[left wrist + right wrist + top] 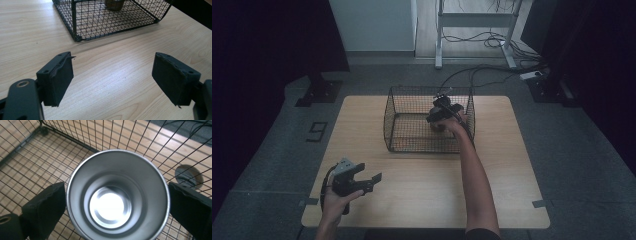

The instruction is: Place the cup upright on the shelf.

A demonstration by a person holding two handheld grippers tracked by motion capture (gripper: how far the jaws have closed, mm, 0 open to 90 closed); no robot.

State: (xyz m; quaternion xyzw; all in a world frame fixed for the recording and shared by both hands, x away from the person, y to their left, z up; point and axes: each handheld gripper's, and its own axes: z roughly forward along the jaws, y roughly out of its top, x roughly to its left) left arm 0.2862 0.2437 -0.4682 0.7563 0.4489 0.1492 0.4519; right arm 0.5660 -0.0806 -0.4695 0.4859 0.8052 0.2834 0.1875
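Right hand-held gripper (117,202) clamped on steel cup (117,195), apparently inside wire basket (412,120); left hand-held gripper (112,80) open above worktop (422,190).

Black wire-mesh basket (412,125), square grid. Table (362,130) pale wood, fine grain. Cup (117,197) shiny silver inside, bright base. Gripper pads (60,77) matt black. Floor (582,150) grey.

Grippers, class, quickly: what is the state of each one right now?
Left gripper: open, nothing between its jaws, above the bare table.
Right gripper: inside the wire basket, jaws against both sides of a metal cup, holding it.
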